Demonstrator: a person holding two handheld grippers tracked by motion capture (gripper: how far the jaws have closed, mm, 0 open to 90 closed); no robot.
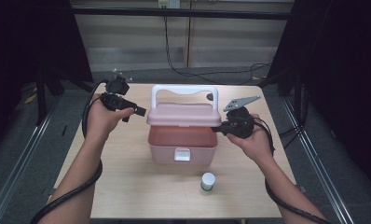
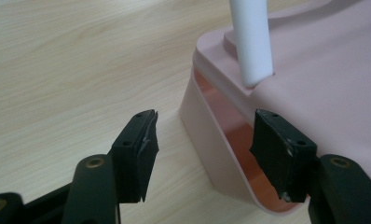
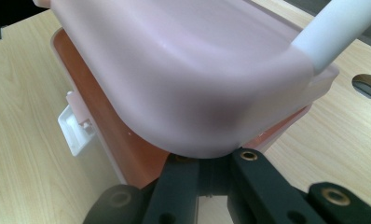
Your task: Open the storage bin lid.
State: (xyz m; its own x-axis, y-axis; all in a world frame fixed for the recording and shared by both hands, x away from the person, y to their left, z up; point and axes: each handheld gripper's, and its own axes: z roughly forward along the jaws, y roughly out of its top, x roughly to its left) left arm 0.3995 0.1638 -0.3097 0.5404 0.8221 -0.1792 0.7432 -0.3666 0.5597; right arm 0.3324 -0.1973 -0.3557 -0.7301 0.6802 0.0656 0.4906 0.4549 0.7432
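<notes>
Pink box lid (image 1: 183,115): R gripper (image 1: 219,128) fingers pinching its edge; L gripper (image 1: 136,111) fingers spread.

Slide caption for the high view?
Right gripper lifts the pink box's lid; left gripper open beside it.

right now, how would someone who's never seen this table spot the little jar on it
Find the wooden table with the pink box at its middle. In front of the box's white latch, toward the person, stands a small jar alone. Its round white lid and tiny size set it apart.

Black hand-held gripper (image 1: 138,112), brass screws, black cables
</notes>
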